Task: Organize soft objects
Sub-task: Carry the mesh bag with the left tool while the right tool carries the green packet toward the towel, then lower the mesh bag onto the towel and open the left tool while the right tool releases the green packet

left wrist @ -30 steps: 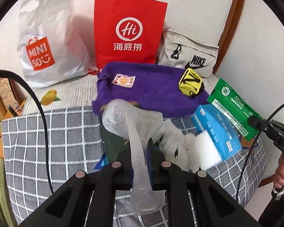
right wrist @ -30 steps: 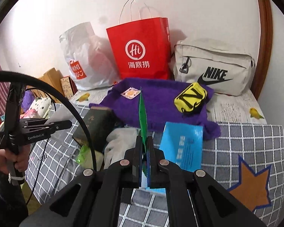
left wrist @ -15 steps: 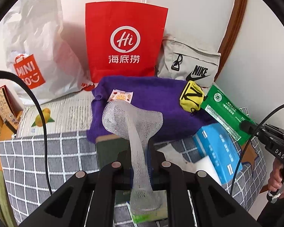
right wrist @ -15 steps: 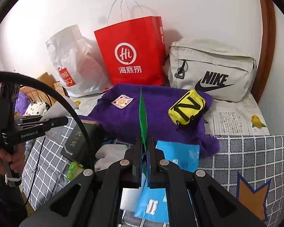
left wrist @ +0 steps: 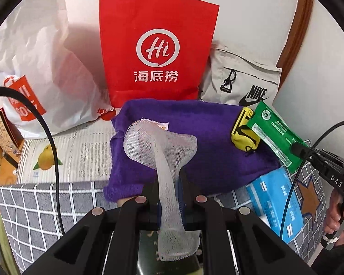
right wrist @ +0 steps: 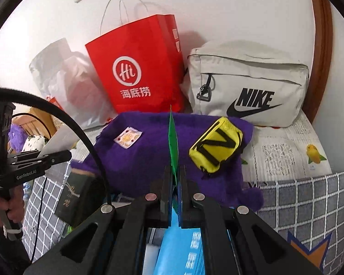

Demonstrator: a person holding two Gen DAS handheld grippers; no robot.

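My left gripper [left wrist: 168, 184] is shut on a white foam net sleeve [left wrist: 159, 142] that arches up over the purple towel [left wrist: 201, 123]. My right gripper [right wrist: 174, 175] is shut on a flat green packet [right wrist: 173, 137], seen edge-on here; in the left wrist view the green packet [left wrist: 273, 135] hangs over the towel's right end. A yellow pouch [right wrist: 216, 145] and a small patterned sachet [right wrist: 128, 137] lie on the purple towel [right wrist: 149, 158]. A blue tissue pack [left wrist: 275, 204] and a dark green box [right wrist: 74, 192] lie on the grey checked cover [left wrist: 45, 204].
A red paper bag [left wrist: 158, 48], a white plastic shopping bag [left wrist: 34, 68] and a beige shoulder bag [right wrist: 247, 80] stand against the wall behind the towel. The person's hand [left wrist: 339, 215] holds the right gripper's handle. A wooden door frame [right wrist: 321, 45] runs at the right.
Both grippers have moved forward towards the wall with their loads; the towel and bags loom larger. The white gloves and foam block by the tissue pack have slid out of the left wrist view.
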